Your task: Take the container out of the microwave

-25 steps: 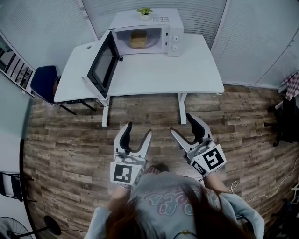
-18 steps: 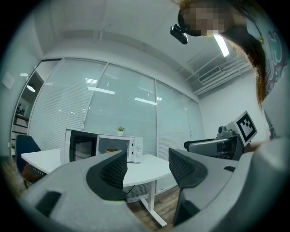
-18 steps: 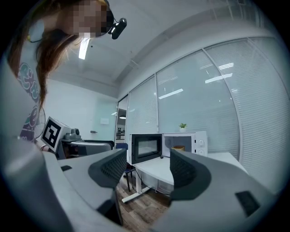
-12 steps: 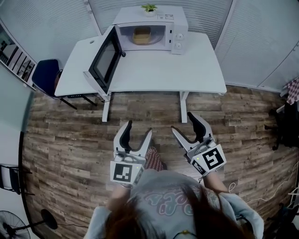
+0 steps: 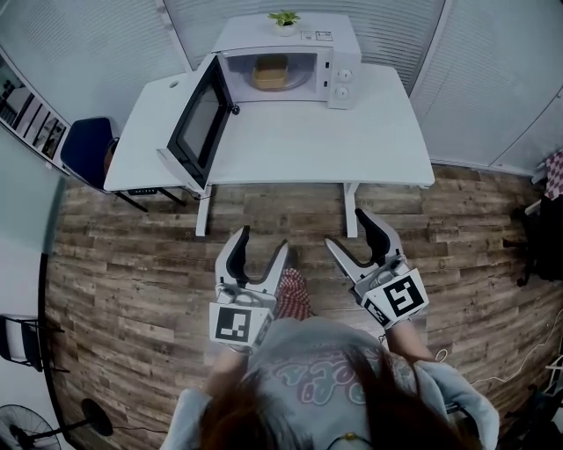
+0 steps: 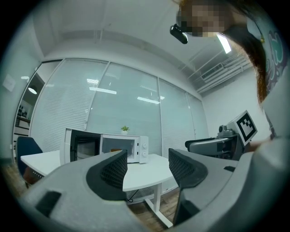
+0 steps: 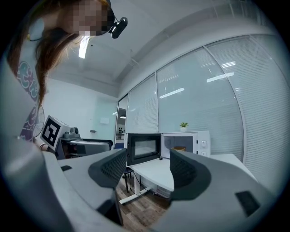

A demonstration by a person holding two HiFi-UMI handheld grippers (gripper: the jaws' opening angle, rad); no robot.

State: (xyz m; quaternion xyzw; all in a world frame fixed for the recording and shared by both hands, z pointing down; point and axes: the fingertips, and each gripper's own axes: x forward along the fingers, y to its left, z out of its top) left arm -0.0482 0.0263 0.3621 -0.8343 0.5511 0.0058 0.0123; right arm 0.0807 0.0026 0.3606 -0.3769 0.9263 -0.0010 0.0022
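Observation:
A white microwave (image 5: 339, 60) stands at the back of a white table (image 5: 299, 141), with its door (image 5: 198, 123) swung open to the left. Inside it sits a tan container (image 5: 270, 73), also seen small in the right gripper view (image 7: 179, 148). My left gripper (image 5: 260, 246) and right gripper (image 5: 350, 232) hang over the wooden floor, well short of the table. Both are open with nothing between their jaws. The left gripper view shows the microwave (image 6: 136, 149) far off beyond the open jaws.
A small potted plant (image 5: 285, 19) sits on top of the microwave. A blue chair (image 5: 81, 149) stands at the table's left end. Dark bags or clothes (image 5: 538, 230) lie at the right wall. Blinds and glass walls enclose the room.
The table and microwave have drawn slightly nearer and lower in the head view as the person steps forward. Both grippers stay open at the same pose.

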